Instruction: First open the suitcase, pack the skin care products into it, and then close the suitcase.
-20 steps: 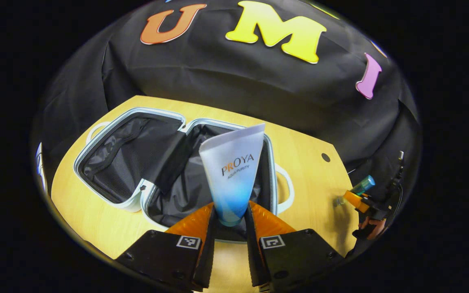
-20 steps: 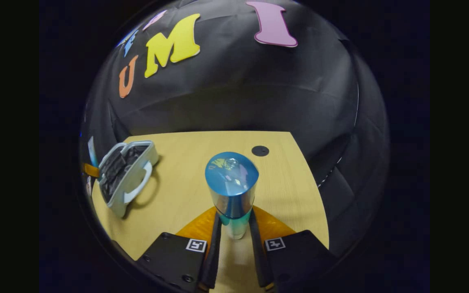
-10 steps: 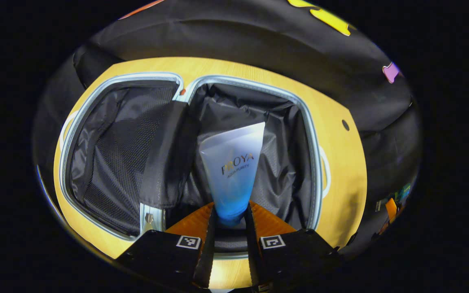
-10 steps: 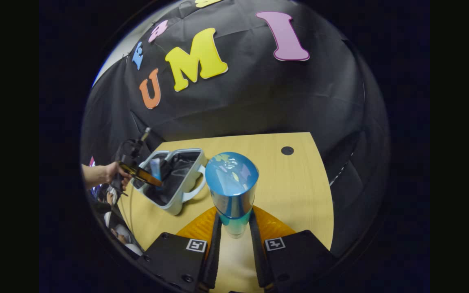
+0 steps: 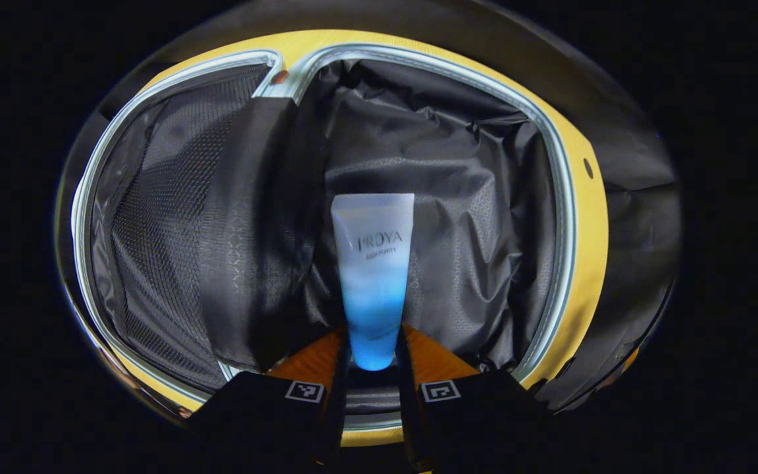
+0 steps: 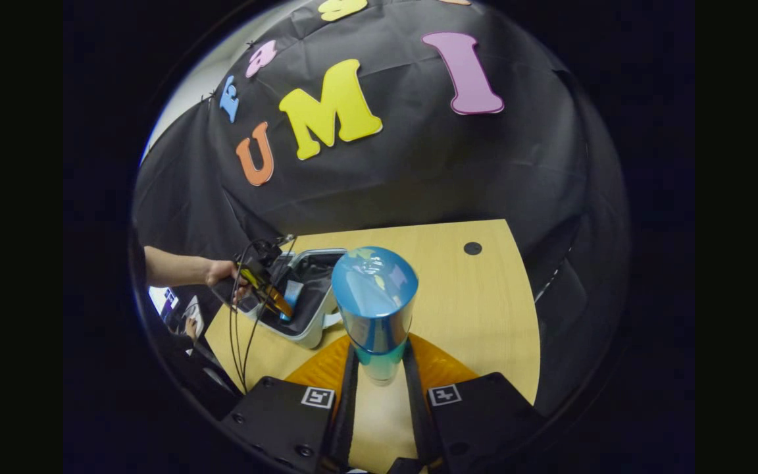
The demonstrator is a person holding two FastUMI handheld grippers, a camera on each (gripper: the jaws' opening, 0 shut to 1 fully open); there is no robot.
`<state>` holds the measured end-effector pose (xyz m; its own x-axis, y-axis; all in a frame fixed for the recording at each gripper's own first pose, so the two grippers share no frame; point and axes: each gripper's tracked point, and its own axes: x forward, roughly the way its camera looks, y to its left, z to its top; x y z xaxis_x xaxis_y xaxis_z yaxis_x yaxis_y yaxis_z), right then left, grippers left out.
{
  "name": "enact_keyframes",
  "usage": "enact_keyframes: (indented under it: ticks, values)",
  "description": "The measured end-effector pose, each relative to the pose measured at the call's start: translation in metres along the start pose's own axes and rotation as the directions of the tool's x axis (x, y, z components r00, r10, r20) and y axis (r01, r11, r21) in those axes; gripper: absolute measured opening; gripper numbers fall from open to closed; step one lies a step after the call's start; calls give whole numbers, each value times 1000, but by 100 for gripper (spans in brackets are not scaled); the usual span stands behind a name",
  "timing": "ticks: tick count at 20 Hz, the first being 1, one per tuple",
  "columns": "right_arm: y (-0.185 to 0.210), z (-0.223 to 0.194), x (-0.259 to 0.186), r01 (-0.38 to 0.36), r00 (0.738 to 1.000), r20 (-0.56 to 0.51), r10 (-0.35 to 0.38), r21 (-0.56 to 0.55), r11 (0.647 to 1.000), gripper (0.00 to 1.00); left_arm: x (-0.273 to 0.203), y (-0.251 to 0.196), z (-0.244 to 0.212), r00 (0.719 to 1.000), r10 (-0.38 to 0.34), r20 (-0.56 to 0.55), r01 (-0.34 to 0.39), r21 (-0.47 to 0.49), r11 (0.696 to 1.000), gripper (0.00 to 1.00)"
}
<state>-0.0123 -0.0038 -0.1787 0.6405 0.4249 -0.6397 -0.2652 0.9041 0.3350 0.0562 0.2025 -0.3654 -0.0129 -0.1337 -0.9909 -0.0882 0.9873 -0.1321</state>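
Black cloth walled the booth behind a pale wooden bench (image 6: pixel 478 309), and on that bench lay the small grey hard-shell suitcase (image 5: pixel 566 217), spread open with both black-lined halves facing up. One half carried a mesh pocket (image 5: pixel 149 224); the other was bare crinkled lining. The left gripper (image 5: pixel 371 368) hung directly above that bare half, its jaws clamped on the capped blue end of a frosted white-to-blue squeeze tube (image 5: pixel 372 263). The tube's long axis ran straight out from the jaws down toward the lining, flat crimped end leading; whether it touched the fabric I could not tell. In the right gripper view, that same left gripper (image 6: pixel 274 304) reached into the case, held by a person's hand (image 6: pixel 221 271). The right gripper (image 6: pixel 379 375) waited over the bench well to the side, jaws clamped on the base of an upright shiny blue cylindrical bottle (image 6: pixel 374 303). To my eye the tube was ready for release, the bottle next.
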Motion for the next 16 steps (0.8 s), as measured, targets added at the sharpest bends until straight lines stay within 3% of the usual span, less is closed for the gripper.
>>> enact_keyframes:
  ticks: [4, 5, 6, 7, 9, 10, 11, 12, 14, 16]
  values:
    - [15, -5, -2, -14, 1000, -10, 14, -41, 999, 35, 2, -1, 2, 1000, 6, -16, -5, 27, 1000, 41]
    - [21, -7, -2, -27, 1000, -17, 26, -49, 998, 35, 3, -2, -1, 1000, 3, -19, -2, 15, 1000, 45]
    - [28, -6, -1, -39, 999, -22, 38, -58, 998, 35, 1, -5, -3, 1000, -12, -17, 12, -1, 1000, 58]
    - [35, -6, 1, -51, 998, -27, 49, -72, 996, 35, 1, -11, -5, 999, -33, -11, 33, -15, 999, 65]
    - [50, 0, 6, -75, 997, -40, 72, -95, 993, 35, -4, -19, -6, 997, -68, 20, 69, -25, 997, 71]
    - [60, 5, 13, -96, 994, -53, 91, -103, 990, 35, -11, -22, -5, 996, -79, 46, 80, -18, 997, 70]
    - [71, 7, 19, -117, 992, -67, 111, -106, 987, 35, -18, -24, -5, 993, -88, 81, 88, -6, 996, 89]
    - [83, 11, 28, -140, 988, -84, 131, -108, 984, 35, -28, -24, -2, 987, -89, 132, 89, 6, 996, 93]
    - [112, 21, 49, -190, 977, -114, 178, -112, 975, 35, -57, -28, 2, 954, -115, 276, 118, 4, 993, 97]
    - [142, 26, 75, -235, 963, -166, 213, -121, 965, 33, -96, -31, 3, 881, -135, 454, 158, -13, 987, 97]
